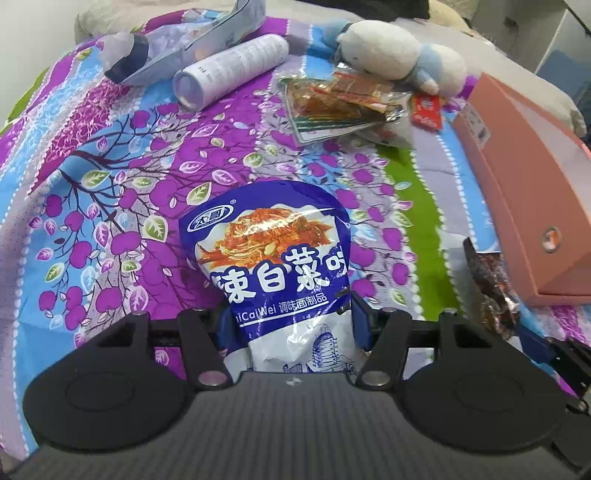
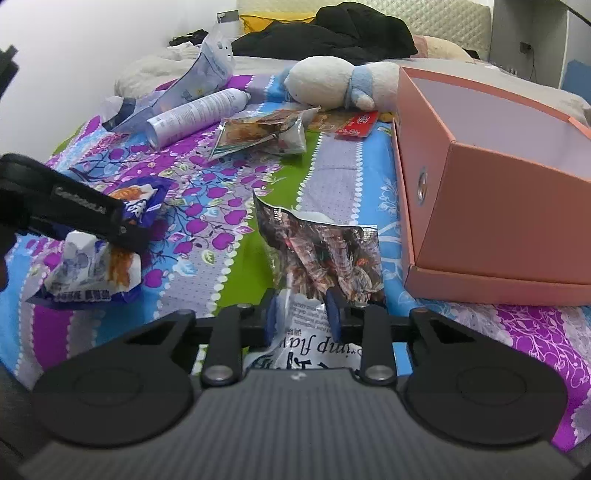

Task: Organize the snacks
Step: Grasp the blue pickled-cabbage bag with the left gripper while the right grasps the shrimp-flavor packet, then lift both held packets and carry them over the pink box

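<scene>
My left gripper (image 1: 290, 321) is shut on a blue and white spicy-cabbage snack bag (image 1: 273, 258), held above the bedspread; it also shows in the right wrist view (image 2: 92, 258) at the left. My right gripper (image 2: 301, 314) is shut on a crinkled shrimp-flavour snack bag (image 2: 325, 254), which also shows at the right of the left wrist view (image 1: 491, 291). An open pink box (image 2: 491, 206) stands just right of it. More snack packets (image 2: 258, 133) lie further back in the middle, with a small red packet (image 2: 356, 125) beside them.
A white spray can (image 2: 195, 114) and an empty plastic bag (image 2: 192, 88) lie at the back left. A white and blue plush toy (image 2: 332, 85) sits behind the packets. Dark clothes (image 2: 325, 33) lie at the far end of the patterned bedspread (image 2: 229, 236).
</scene>
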A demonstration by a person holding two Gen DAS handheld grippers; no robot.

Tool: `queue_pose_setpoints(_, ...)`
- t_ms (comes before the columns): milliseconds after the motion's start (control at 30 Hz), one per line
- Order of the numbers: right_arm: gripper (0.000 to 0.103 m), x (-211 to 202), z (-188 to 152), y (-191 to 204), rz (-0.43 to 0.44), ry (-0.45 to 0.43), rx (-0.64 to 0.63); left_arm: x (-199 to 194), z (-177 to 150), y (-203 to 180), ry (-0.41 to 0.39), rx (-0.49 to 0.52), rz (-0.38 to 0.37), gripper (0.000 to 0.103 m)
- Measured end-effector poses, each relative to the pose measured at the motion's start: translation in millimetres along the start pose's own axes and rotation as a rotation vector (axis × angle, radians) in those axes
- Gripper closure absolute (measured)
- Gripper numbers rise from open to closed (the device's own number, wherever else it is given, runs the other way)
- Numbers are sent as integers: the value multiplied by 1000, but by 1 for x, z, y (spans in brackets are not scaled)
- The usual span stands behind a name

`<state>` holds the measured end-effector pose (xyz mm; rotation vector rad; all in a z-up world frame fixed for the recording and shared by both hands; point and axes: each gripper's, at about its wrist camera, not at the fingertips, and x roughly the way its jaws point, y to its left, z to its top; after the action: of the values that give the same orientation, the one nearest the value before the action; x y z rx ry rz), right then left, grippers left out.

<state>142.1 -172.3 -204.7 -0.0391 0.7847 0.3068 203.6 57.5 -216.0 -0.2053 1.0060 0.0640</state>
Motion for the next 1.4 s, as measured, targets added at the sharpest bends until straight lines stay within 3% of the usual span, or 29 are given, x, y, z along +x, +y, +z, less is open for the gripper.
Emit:
queue_pose_setpoints(233, 74, -21, 12, 2, 25, -28, 21, -31, 4, -4, -28, -6, -37, 38)
queue_pose_setpoints(633, 74, -79, 49, 5, 49, -163, 44, -87, 14, -20, -116, 29, -104, 38)
queue_pose_setpoints(967, 74, -101, 56, -2, -8, -246, 19, -106, 22, -40, -169, 60, -152, 38)
queue_pose_setpoints(1200, 74, -128, 56, -14, -41, -284, 24, -119, 23, -73, -203, 116, -253, 38)
queue_pose_setpoints(1400, 74, -130, 57, -33, -196, -332, -13, -117, 39, -102, -238, 154, -312, 38)
